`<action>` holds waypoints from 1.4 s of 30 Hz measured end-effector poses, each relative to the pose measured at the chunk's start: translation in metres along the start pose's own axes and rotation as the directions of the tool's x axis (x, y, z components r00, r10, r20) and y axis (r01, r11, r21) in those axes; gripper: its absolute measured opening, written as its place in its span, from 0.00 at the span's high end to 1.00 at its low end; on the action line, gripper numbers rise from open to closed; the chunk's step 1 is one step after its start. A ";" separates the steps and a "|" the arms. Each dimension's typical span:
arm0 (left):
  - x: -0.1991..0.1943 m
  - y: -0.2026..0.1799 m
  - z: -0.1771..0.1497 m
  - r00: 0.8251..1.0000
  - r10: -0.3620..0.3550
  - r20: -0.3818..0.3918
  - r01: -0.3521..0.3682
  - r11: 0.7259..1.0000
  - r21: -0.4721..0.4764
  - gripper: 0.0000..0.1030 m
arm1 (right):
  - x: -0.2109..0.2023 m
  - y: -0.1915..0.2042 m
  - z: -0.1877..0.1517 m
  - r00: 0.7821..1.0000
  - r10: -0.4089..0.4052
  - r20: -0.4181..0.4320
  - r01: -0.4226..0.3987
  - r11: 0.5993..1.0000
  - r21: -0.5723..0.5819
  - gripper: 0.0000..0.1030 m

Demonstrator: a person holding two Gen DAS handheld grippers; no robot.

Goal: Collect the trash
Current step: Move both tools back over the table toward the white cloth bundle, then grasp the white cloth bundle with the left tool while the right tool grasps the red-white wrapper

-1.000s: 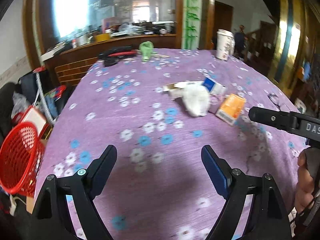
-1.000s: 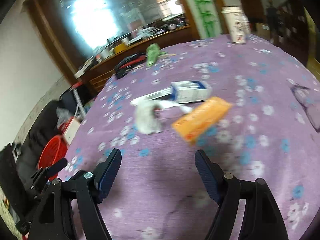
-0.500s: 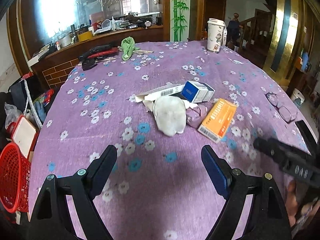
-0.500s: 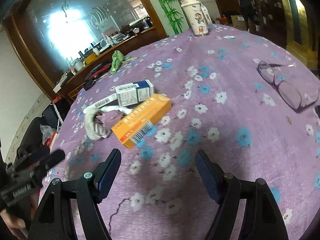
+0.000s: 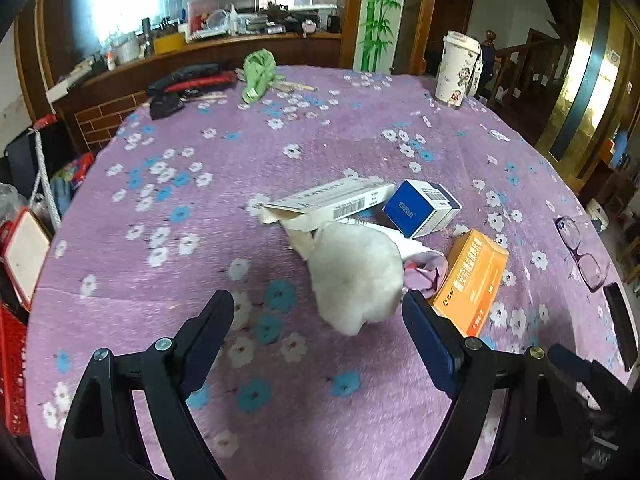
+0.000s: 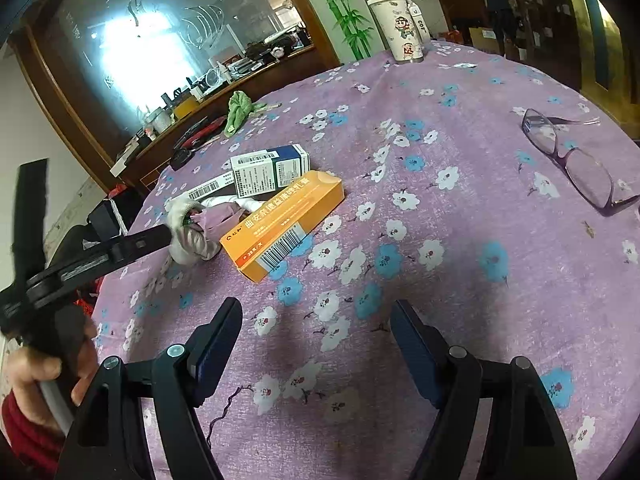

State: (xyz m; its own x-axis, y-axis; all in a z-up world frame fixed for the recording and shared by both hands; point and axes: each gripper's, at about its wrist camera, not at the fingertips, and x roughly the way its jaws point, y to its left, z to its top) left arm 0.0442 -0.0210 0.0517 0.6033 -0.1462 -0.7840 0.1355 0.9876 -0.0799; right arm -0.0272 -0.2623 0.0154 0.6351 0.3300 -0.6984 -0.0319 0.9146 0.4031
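A small trash pile lies mid-table on the purple flowered cloth (image 5: 200, 216). It holds a crumpled white wad (image 5: 356, 276), an orange carton (image 5: 472, 280), a blue-and-white box (image 5: 420, 208), a long flat white box (image 5: 332, 200) and a purple wrapper (image 5: 426, 270). My left gripper (image 5: 318, 320) is open, and the wad's near end sits just ahead between its fingertips, untouched. My right gripper (image 6: 316, 332) is open over bare cloth, short of the orange carton (image 6: 284, 220). In the right wrist view a left-gripper finger (image 6: 136, 242) reaches the wad (image 6: 188, 236).
Purple-framed glasses (image 6: 572, 160) lie to the right, and a dark flat object (image 5: 620, 324) rests at the table's right edge. At the far side stand a printed cup (image 5: 458, 68), a green cloth (image 5: 258, 72) and a black-and-red item (image 5: 192, 80). A red basket (image 5: 12, 360) sits below the table's left edge.
My left gripper has moved in towards the pile, so the white wad now sits just off its fingertips. The right gripper dropped closer to the table, then held still.
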 end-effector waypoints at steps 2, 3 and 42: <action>0.009 -0.005 0.003 0.999 -0.031 -0.009 0.031 1.000 -0.002 0.18 | 0.000 -0.002 0.000 1.000 0.005 0.001 -0.005 1.000 0.010 0.22; 0.012 -0.008 0.004 0.999 -0.035 -0.007 0.035 0.999 0.001 0.18 | -0.001 -0.003 0.000 1.000 0.006 0.003 -0.006 1.000 0.015 0.22; -0.017 0.085 -0.028 0.966 0.097 0.241 -0.056 0.984 -0.169 0.63 | 0.094 0.129 0.041 0.985 -0.167 -0.041 0.130 0.875 -0.466 0.59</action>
State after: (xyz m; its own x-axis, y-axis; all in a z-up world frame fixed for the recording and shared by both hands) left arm 0.0232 0.0671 0.0414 0.7853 -0.0597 -0.6162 -0.0336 0.9898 -0.1387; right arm 0.0598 -0.1227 0.0262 0.5995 0.1814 -0.7796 -0.3054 0.9521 -0.0133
